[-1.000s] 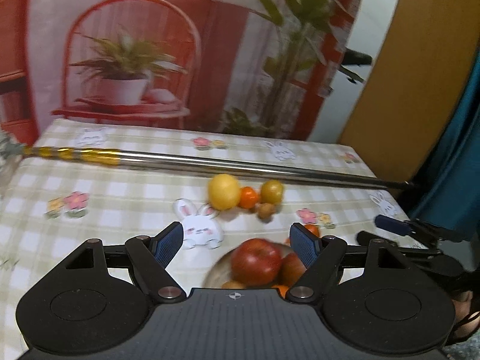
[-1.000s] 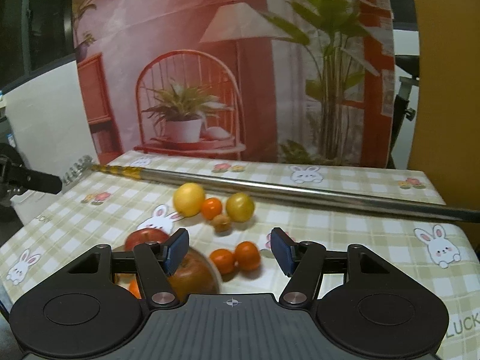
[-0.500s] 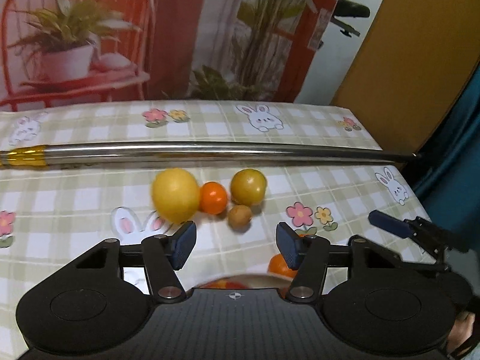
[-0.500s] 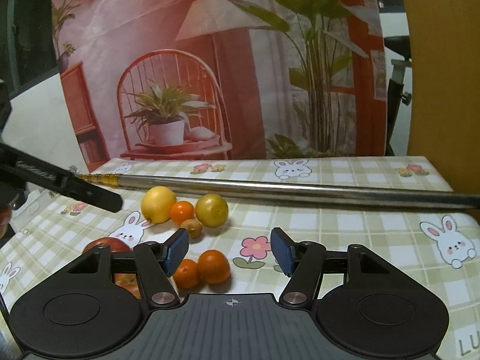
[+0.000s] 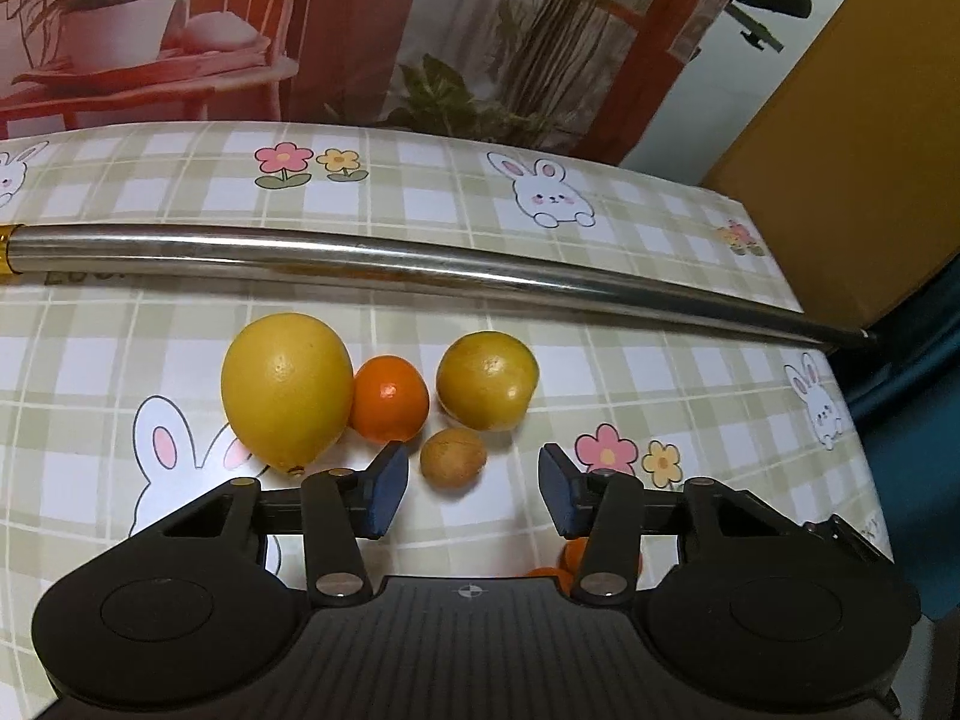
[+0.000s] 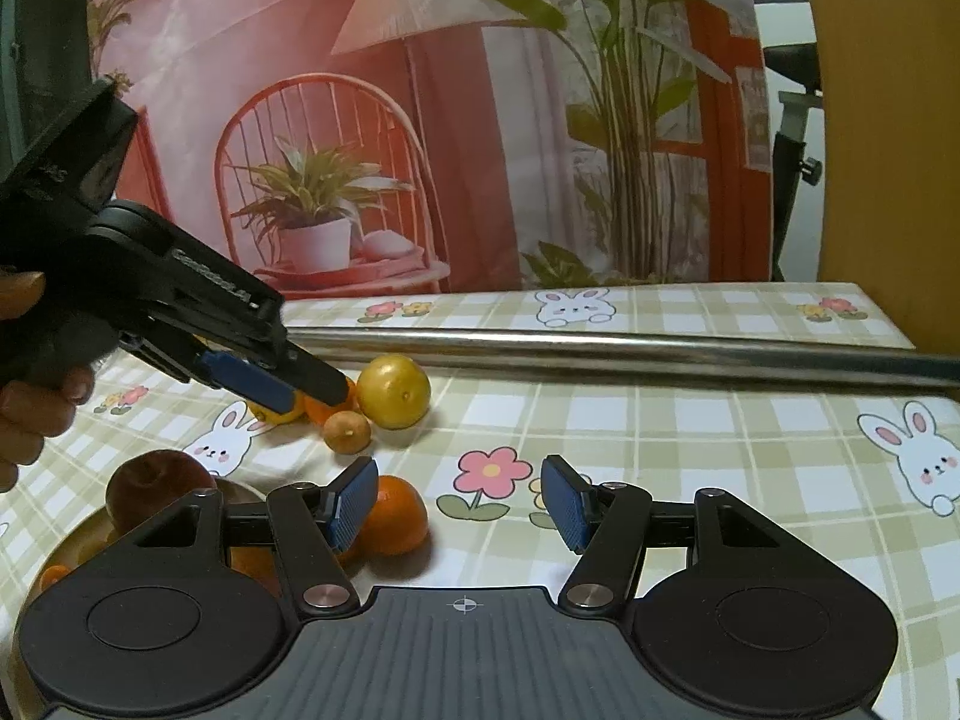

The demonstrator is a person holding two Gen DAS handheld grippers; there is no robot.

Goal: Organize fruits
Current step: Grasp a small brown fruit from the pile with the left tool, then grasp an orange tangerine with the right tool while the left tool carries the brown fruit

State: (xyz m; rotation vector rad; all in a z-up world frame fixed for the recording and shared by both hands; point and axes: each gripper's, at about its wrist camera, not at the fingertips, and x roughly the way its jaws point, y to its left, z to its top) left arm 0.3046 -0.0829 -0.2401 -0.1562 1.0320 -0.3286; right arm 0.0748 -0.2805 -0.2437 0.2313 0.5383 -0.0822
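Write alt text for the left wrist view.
The left claw, jaws closing with nothing gripped, hovers over a small brown fruit on a checked bunny tablecloth. Behind it sit a lemon, a small orange and a yellow-green fruit, then a steel rod.

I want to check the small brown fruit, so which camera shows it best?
The left wrist view: the brown fruit sits close and unobstructed, just ahead of the gap between the left hand-held gripper's closing jaws. The right wrist view shows it farther off and smaller, below that gripper.

Both wrist cams face fwd, close, sharing the fruit cluster.
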